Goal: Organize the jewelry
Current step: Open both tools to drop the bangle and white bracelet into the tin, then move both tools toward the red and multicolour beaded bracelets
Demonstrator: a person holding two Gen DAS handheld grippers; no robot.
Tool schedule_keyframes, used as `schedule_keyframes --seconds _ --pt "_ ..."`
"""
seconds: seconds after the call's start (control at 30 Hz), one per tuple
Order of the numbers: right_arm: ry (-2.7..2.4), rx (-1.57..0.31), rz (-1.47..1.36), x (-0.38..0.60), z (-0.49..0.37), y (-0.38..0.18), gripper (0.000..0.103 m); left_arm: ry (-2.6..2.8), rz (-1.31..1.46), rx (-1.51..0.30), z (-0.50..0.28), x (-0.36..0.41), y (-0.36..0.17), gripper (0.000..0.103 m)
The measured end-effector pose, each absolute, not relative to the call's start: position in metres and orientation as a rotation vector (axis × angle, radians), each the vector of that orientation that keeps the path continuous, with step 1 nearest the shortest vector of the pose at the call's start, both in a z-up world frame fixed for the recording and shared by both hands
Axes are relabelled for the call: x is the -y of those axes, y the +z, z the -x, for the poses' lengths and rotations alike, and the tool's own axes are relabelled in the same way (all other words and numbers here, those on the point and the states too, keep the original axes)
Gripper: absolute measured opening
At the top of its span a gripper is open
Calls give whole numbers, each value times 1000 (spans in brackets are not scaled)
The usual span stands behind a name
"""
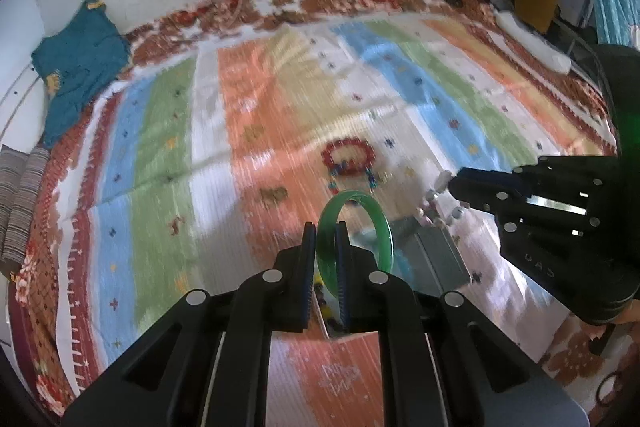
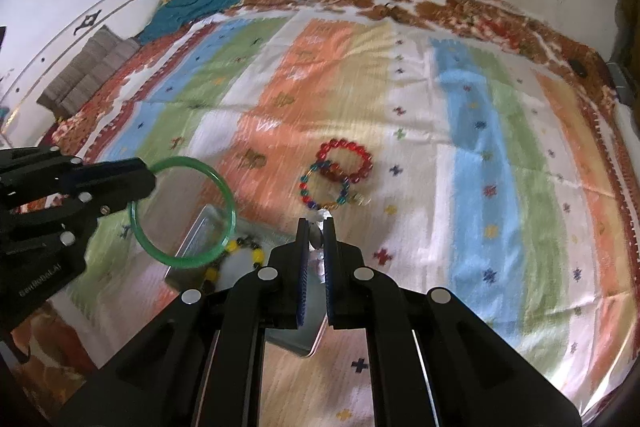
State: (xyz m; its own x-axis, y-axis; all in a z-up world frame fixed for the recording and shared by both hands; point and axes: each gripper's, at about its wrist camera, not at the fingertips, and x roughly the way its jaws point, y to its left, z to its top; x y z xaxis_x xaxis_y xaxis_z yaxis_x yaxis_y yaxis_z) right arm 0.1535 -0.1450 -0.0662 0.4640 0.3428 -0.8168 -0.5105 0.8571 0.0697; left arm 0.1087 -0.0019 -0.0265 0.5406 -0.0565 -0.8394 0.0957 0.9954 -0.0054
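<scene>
1. Above the tin (image 2: pixel 208 227) on the striped cloth (image 2: pixel 460 147), the green bangle (image 2: pixel 184 211) hung in the air, pinched at its rim by the left gripper (image 1: pixel 326 247).
2. It looked rigid, smooth and probably brittle if glass or jade; a grip across the rim, as here, seemed right, though it could slip.
3. Left jaws were nearly closed, with only the rim's thickness between the pads.
4. The right gripper (image 2: pixel 316 251) was clamped almost shut on a small pale beaded piece (image 2: pixel 320 239), too blurred to identify.
5. A red bracelet (image 2: pixel 348 159) and a multicoloured one (image 2: pixel 324 189) lay touching on the cloth beyond the tin; yellow-and-black beads (image 2: pixel 244 251) sat inside it.
</scene>
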Motion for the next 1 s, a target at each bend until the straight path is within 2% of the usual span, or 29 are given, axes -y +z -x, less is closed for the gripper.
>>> schedule_keyframes --seconds 0.07,0.23,0.43,0.5,0.53,0.57,0.8,1.0 --pt "499 -967 188 147 -155 -70 8 -67 -52 -1013 -108 1 -32 17" --pt "447 -987 196 156 -163 -77 8 -10 -45 -995 -109 -11 -30 17" --pt "417 -1009 174 162 -175 -83 8 -23 -14 -991 -113 -13 -28 28" --pt "410 -1014 163 161 -181 -85 18 -32 -4 -1000 -117 -11 -31 31" --pt "404 -1014 161 161 -183 -86 34 -36 -4 -1004 -119 -10 -32 34" --pt "398 -1013 160 160 -185 -86 39 -39 -8 -1008 -122 -9 -33 40" --pt "387 -1018 134 158 -203 -89 40 -53 -6 -1022 -143 -9 -41 41" --pt "349 -1026 119 163 -221 -97 45 -55 8 -1045 -162 -13 -56 43"
